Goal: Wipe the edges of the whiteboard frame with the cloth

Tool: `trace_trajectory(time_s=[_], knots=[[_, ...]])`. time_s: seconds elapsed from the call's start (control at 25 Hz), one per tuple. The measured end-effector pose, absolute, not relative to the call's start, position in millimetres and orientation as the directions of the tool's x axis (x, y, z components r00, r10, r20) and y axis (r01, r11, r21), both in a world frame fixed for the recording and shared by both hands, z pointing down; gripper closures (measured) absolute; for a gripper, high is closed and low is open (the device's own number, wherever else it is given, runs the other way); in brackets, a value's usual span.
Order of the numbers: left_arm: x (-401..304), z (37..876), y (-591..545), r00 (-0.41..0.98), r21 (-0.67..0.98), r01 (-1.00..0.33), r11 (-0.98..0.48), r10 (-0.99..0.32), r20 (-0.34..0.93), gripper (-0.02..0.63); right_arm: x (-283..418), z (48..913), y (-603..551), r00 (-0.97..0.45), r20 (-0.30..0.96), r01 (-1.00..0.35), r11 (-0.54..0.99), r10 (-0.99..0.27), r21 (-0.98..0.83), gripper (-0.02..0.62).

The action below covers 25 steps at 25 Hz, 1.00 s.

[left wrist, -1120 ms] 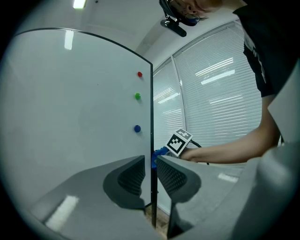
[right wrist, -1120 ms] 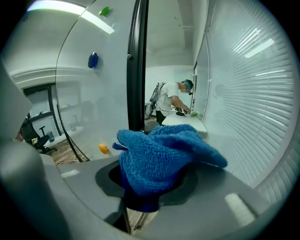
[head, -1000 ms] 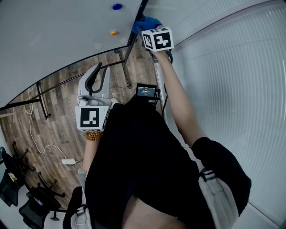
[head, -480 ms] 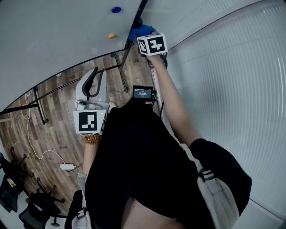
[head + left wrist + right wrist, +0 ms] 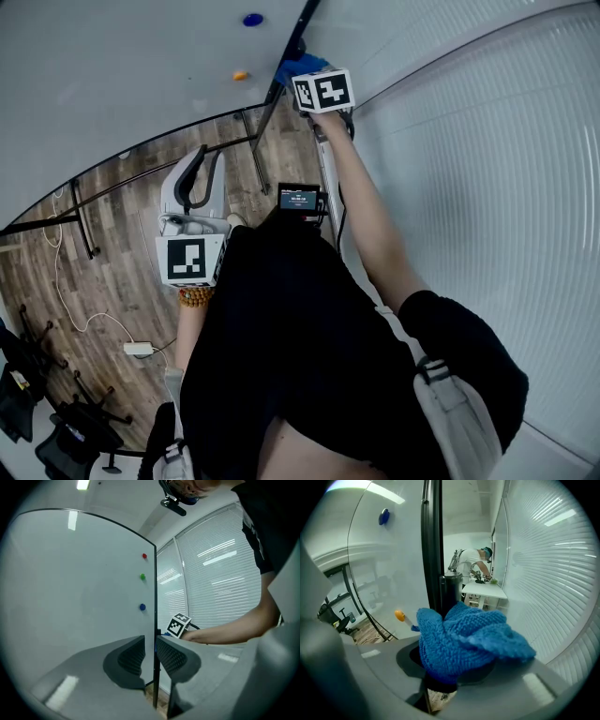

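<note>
Fingers of right gripper [image 5: 457, 670] closing on bunched blue cloth [image 5: 464, 639], right arm stretched forward, cloth against dark whiteboard frame [image 5: 432, 550] edge, left gripper [image 5: 151, 656] held low, fingers narrowly apart, empty, window blinds [image 5: 553, 573] close on right.

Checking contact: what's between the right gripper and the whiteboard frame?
Only the blue cloth, between the right gripper's closing fingers, in the right gripper view.
</note>
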<state>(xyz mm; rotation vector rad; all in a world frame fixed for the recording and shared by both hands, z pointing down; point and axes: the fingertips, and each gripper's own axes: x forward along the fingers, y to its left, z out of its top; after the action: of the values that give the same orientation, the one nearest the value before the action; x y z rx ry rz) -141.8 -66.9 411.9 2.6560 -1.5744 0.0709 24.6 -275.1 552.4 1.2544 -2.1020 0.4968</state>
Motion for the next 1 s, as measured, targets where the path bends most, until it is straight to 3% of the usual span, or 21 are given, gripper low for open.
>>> trace_trajectory(time_s=[0.48,1.0], knots=[[-151.9,422.4,-65.6,0.453,0.028,-0.892,-0.452,-0.889,0.067,0.439,26.4,568.6,-279.6,-0.339,0.732,-0.868,0.497,-0.591,0.000,0.468],[-114.3,422.6,-114.5,0.526,-0.033,-0.849,-0.527,-0.850,0.033,0.439,29.9,581.7,-275.0,-0.337,0.730,-0.872,0.489,-0.595,-0.004,0.472]])
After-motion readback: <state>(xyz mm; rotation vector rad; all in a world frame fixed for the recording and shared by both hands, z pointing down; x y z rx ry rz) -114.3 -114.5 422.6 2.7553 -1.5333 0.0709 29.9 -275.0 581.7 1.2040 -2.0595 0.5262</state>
